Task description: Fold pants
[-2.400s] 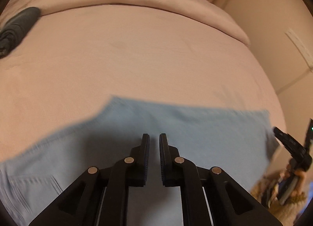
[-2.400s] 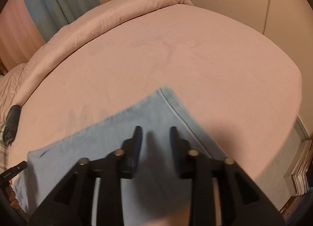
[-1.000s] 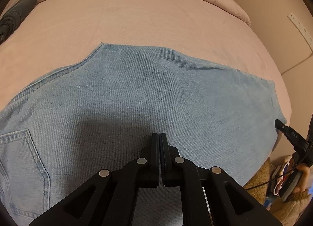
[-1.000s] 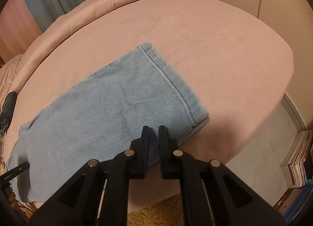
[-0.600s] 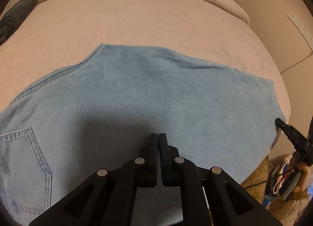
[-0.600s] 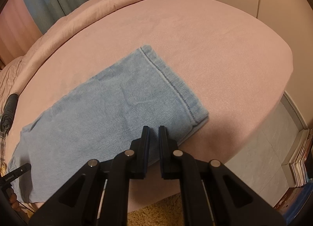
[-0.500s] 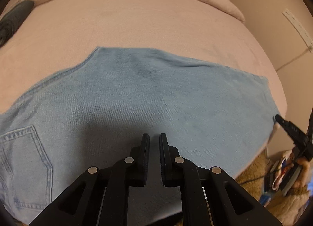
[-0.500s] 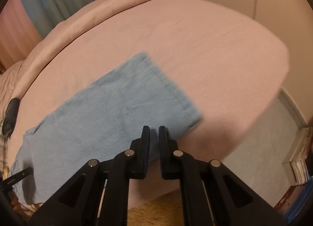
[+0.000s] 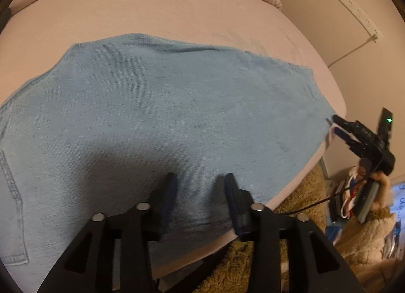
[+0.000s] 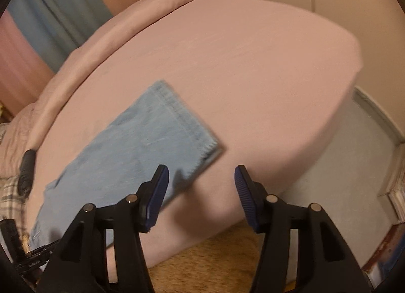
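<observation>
Each gripper, the left gripper and the right gripper, is a matte black frame with triangular cut-outs and round silver pivot pins. Ribbed dark-blue pads line the inner finger faces. A fuzzy beige sleeve is worn.

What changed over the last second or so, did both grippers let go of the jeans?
Yes. The left gripper and right gripper were shut; both are now opening with nothing between the fingers, and both have backed off toward the bed's near edge. The jeans stay flat on the bed.
</observation>
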Demonstrator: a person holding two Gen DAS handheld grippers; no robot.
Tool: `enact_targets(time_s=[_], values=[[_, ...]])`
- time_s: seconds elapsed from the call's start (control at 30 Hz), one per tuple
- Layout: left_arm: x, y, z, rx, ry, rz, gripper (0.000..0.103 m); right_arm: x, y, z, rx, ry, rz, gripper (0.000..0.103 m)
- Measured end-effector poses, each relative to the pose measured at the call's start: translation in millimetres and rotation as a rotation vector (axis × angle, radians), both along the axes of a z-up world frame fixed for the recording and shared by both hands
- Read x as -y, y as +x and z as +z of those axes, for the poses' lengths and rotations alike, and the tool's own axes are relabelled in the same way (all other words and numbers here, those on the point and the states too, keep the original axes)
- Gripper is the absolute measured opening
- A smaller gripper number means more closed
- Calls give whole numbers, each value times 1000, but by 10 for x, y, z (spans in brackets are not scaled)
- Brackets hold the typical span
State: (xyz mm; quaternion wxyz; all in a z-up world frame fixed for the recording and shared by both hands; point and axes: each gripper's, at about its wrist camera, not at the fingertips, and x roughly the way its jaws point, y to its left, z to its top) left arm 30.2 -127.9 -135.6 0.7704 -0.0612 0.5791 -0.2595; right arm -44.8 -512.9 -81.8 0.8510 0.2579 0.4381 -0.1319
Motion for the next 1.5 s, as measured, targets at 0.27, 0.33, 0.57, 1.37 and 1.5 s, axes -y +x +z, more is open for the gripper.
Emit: enact_targets(time_s=[0.27, 0.33, 0.57, 1.37, 1.5], values=[[87, -121, 62, 28, -22, -20, 64, 24, 181, -204, 35, 74, -36, 29], [78, -98, 106, 19, -39, -20, 64, 20, 224, -203, 53, 79, -48, 16], [-39, 105, 584, 62, -239, -18, 64, -599, 301, 443, 210, -33, 147, 14], [-199, 498, 675, 84, -119, 128, 7, -2830, 469, 391, 198, 75, 801, 14], [-365, 514, 443, 72, 13, 159, 7, -3187, 534, 270, 167, 70, 868, 15]])
